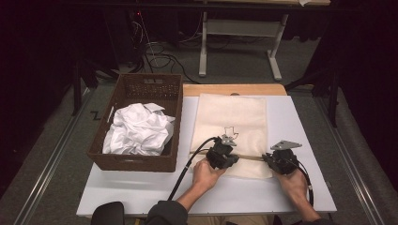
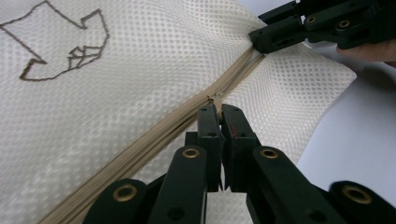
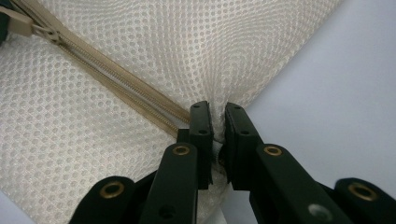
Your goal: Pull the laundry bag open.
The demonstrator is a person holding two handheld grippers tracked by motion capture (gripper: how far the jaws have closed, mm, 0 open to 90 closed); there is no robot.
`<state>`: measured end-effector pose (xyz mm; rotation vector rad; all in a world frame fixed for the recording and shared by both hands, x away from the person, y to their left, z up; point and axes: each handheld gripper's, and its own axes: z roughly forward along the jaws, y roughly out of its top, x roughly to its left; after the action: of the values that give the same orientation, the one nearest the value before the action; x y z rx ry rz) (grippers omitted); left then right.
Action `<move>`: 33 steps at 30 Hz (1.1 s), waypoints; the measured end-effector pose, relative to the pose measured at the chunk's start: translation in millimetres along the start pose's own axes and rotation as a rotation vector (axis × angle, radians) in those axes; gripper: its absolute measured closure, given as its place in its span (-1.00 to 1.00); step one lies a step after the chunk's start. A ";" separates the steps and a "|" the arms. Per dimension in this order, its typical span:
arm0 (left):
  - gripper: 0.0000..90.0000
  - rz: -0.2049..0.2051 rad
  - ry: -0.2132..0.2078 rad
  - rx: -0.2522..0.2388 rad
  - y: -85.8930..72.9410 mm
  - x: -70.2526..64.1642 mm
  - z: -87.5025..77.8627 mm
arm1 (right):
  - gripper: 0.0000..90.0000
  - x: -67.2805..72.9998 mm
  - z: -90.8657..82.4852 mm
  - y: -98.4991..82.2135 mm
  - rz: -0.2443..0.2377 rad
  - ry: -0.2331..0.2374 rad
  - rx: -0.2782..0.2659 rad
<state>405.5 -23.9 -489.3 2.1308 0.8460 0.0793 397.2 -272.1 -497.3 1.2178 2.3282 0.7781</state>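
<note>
The cream mesh bag (image 1: 231,125) lay flat on the white table (image 1: 141,187), its edge clenched by the right gripper (image 3: 217,114), likely as anchor, while the left gripper (image 2: 220,112) pinched the zipper pull (image 2: 212,99).

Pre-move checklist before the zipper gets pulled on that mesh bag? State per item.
1. Left gripper shut on the zipper pull: ok, jaws closed at the pull.
2. Right gripper pinching the mesh bag at its corner: ok, fabric bunched between the jaws.
3. Zipper track straight between the grippers: ok.
4. Bag lying flat on the table: ok.
5. Basket with white cloth apart from the bag: ok.
6. Zipper open or closed under the left gripper: cannot tell.
</note>
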 end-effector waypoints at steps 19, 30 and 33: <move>0.93 0.001 0.038 0.001 -9.9 7.7 -14.9 | 0.86 -0.4 0.5 2.1 -0.020 -0.021 -0.001; 0.93 -0.007 0.036 -0.010 -15.2 9.6 -16.8 | 0.86 -1.7 1.3 3.6 -0.016 -0.028 0.000; 0.93 -0.009 0.042 -0.006 -16.8 9.9 -16.4 | 0.86 -1.7 1.3 3.9 -0.014 -0.030 0.001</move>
<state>398.6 0.4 -492.8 2.1260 0.8785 0.1225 401.3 -271.3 -495.6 1.2042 2.3108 0.7490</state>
